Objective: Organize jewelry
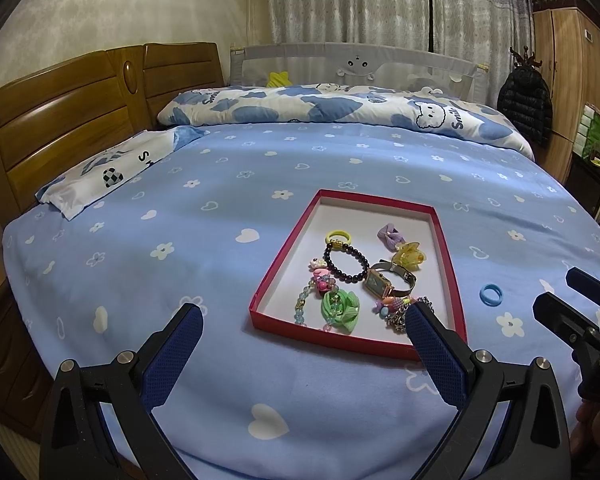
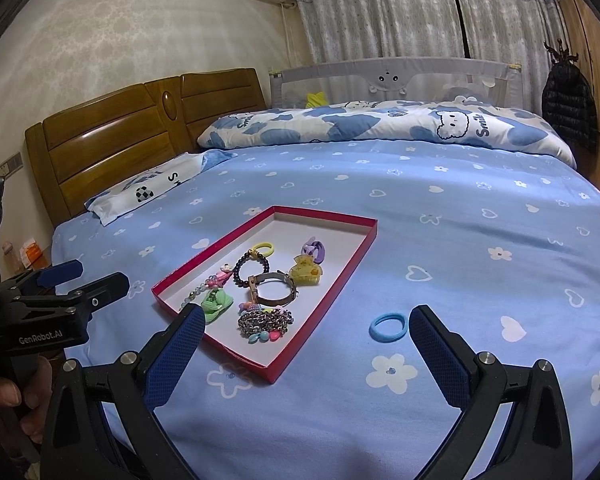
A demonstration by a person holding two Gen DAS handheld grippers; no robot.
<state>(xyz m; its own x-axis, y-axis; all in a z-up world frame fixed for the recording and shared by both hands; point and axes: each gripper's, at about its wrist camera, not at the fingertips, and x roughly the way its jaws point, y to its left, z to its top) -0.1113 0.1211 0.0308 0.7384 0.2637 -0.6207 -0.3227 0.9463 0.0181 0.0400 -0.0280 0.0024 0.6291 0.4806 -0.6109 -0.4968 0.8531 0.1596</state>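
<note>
A shallow red tray lies on the blue bedsheet. It holds a dark bead bracelet, a watch, a yellow claw clip, a yellow hair tie, a purple scrunchie, a green bow, a chain and charms. A blue hair tie lies on the sheet right of the tray. My left gripper is open near the tray's front edge. My right gripper is open and empty, just short of the blue hair tie.
A pillow lies at the left by the wooden headboard. A rolled cloud-print quilt lies across the far side, with a bed rail behind it. A wardrobe and a black jacket stand at the right.
</note>
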